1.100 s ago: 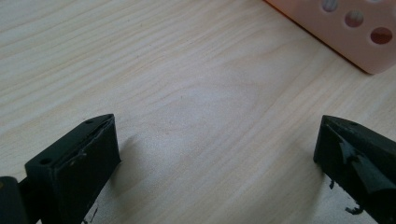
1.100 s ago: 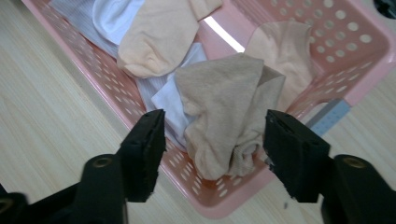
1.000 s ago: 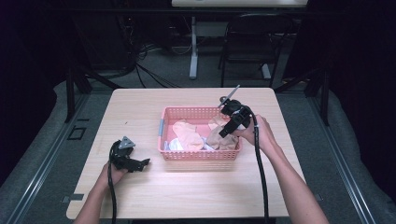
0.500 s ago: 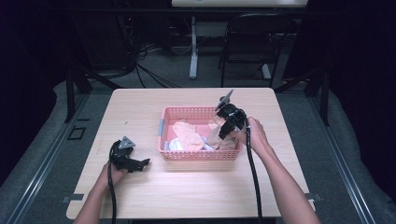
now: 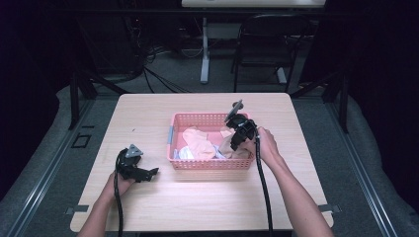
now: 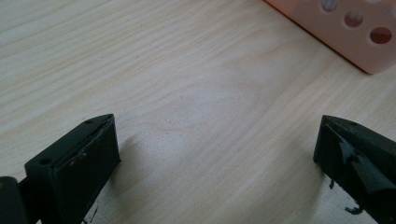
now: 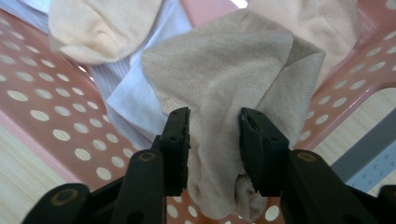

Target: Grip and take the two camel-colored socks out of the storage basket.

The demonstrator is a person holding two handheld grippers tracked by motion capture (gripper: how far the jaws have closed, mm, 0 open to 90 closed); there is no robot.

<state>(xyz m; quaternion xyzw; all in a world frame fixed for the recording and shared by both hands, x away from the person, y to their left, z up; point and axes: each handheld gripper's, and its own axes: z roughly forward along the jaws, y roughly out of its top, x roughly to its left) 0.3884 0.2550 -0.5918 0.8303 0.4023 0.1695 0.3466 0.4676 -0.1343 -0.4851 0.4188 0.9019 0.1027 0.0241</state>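
Two claws are at work, one in each hand. The left claw (image 5: 149,172) lies low on the near left of the surface (image 5: 148,118), its jaws standing wide apart with only bare wood grain between them, the basket's corner just beyond. To its right, at the middle of the surface, sits one pink perforated basket (image 5: 197,119) with a heap of cloth inside: two cream socks (image 7: 98,25), one pale blue-white striped cloth (image 7: 135,93) beneath them, and one beige sock (image 7: 233,74) at the basket's right end. The right claw (image 7: 212,140) points down into that right end; its jaws have just been closing and the beige sock bulges up between them, both pads pressing into its knit, so it is clamped on the sock, which hangs partly below the jaws against the basket's dotted floor.

The surface is one light wooden tabletop, bare apart from the basket and the claws. It stands on grey carpet in a dark room. On the far side stand one black chair (image 5: 267,44), a white table leg (image 5: 204,49) and a tangle of black cables (image 5: 153,64) on the floor to the far left.
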